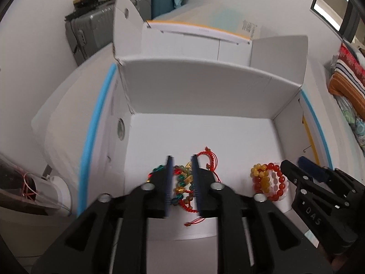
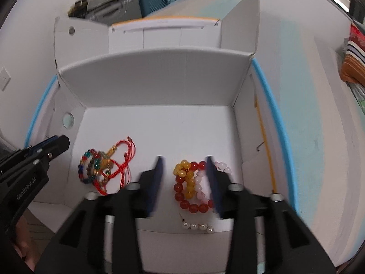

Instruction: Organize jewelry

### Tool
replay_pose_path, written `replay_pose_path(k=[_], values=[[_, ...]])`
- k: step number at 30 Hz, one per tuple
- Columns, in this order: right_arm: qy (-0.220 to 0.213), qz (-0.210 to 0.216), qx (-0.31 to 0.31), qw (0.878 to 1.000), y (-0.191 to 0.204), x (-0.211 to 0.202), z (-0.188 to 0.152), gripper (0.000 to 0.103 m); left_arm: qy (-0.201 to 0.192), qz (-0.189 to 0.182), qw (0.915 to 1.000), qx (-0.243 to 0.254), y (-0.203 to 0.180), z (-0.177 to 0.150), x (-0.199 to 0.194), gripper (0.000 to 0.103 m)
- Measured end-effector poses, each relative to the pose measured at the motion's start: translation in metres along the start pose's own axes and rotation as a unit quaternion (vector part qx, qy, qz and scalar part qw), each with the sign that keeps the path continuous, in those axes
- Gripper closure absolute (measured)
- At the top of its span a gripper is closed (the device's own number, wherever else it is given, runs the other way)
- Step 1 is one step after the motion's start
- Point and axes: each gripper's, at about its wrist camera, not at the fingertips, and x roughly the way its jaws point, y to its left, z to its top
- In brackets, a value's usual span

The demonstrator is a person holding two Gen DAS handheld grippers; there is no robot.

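A white cardboard box [image 1: 196, 86] [image 2: 157, 77] stands open on the table. On its floor at the left lies a tangle of red-cord and coloured bead bracelets [image 1: 184, 180] [image 2: 102, 164]. At the right lies a pile of red, yellow and pink bead bracelets [image 1: 269, 180] [image 2: 194, 187]. A short string of pearls [image 2: 197, 226] lies by the box's near edge. My left gripper [image 1: 182, 162] is open above the cord tangle, a finger either side. My right gripper [image 2: 184, 162] [image 1: 294, 166] is open over the bead pile.
The box flaps stand up at the back and sides [image 2: 241, 22]. Another white box [image 1: 198, 38] sits behind it. Suitcases [image 1: 91, 32] stand against the far wall. A striped cushion [image 1: 349, 77] lies to the right. A white appliance [image 1: 57, 191] sits at the left.
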Motion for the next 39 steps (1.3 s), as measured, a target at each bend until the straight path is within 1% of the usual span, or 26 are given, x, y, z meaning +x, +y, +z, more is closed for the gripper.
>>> replay_pose_path(k=[1, 3, 4, 6, 9, 10, 11, 12, 13, 15, 18, 19, 22, 25, 28, 32, 39], values=[[-0.007, 0.001, 0.004, 1.0, -0.002, -0.006, 0.0, 0.051, -0.009, 0.002, 1.0, -0.002, 0.0, -0.001, -0.007, 0.072], [-0.022, 0.002, 0.01, 1.0, -0.006, -0.019, -0.001, 0.046, -0.025, 0.004, 0.9997, -0.003, 0.001, -0.003, -0.02, 0.056], [-0.031, 0.003, 0.011, 0.999, -0.008, -0.027, -0.003, 0.042, -0.034, 0.005, 0.9994, -0.003, 0.0, -0.005, -0.028, 0.051], [-0.046, 0.001, 0.012, 0.999, -0.009, -0.039, -0.004, 0.037, -0.052, 0.007, 0.9986, 0.0, -0.001, -0.009, -0.042, 0.035], [-0.073, 0.001, 0.013, 0.997, -0.011, -0.061, -0.01, 0.029, -0.079, 0.014, 0.9968, 0.005, -0.004, -0.017, -0.063, 0.022], [-0.083, 0.0, 0.012, 0.996, -0.012, -0.068, -0.013, 0.026, -0.087, 0.017, 0.996, 0.006, -0.005, -0.021, -0.069, 0.02], [-0.093, 0.0, 0.011, 0.996, -0.013, -0.076, -0.017, 0.024, -0.093, 0.018, 0.9955, 0.005, -0.006, -0.027, -0.075, 0.015], [-0.101, -0.001, 0.011, 0.995, -0.013, -0.082, -0.02, 0.021, -0.101, 0.017, 0.9948, 0.003, -0.006, -0.033, -0.081, 0.012], [-0.112, -0.004, 0.011, 0.994, -0.015, -0.09, -0.025, 0.019, -0.107, 0.014, 0.9941, 0.001, -0.005, -0.039, -0.086, 0.011], [-0.127, -0.007, 0.011, 0.992, -0.015, -0.102, -0.034, 0.016, -0.115, 0.01, 0.9933, -0.001, -0.003, -0.049, -0.091, 0.006], [-0.147, -0.007, 0.013, 0.989, -0.016, -0.117, -0.05, 0.01, -0.126, 0.005, 0.992, -0.006, -0.001, -0.069, -0.1, 0.006], [-0.154, -0.007, 0.014, 0.988, -0.017, -0.122, -0.055, 0.009, -0.127, 0.006, 0.9919, -0.007, 0.001, -0.072, -0.101, 0.006], [-0.166, -0.009, 0.016, 0.986, -0.017, -0.132, -0.071, 0.008, -0.136, 0.0, 0.9906, -0.01, 0.003, -0.09, -0.109, 0.006], [-0.174, -0.009, 0.022, 0.984, -0.019, -0.14, -0.09, 0.008, -0.152, 0.004, 0.9884, -0.007, 0.001, -0.106, -0.117, 0.006], [-0.177, -0.012, 0.021, 0.984, -0.018, -0.138, -0.107, 0.008, -0.16, 0.002, 0.987, 0.0, -0.003, -0.123, -0.124, 0.006], [-0.176, -0.012, 0.02, 0.984, -0.018, -0.134, -0.121, 0.008, -0.16, 0.003, 0.9871, 0.011, -0.006, -0.133, -0.124, 0.006], [-0.177, -0.021, 0.016, 0.984, -0.017, -0.13, -0.131, 0.008, -0.154, 0.005, 0.9879, 0.014, -0.006, -0.144, -0.119, 0.006]])
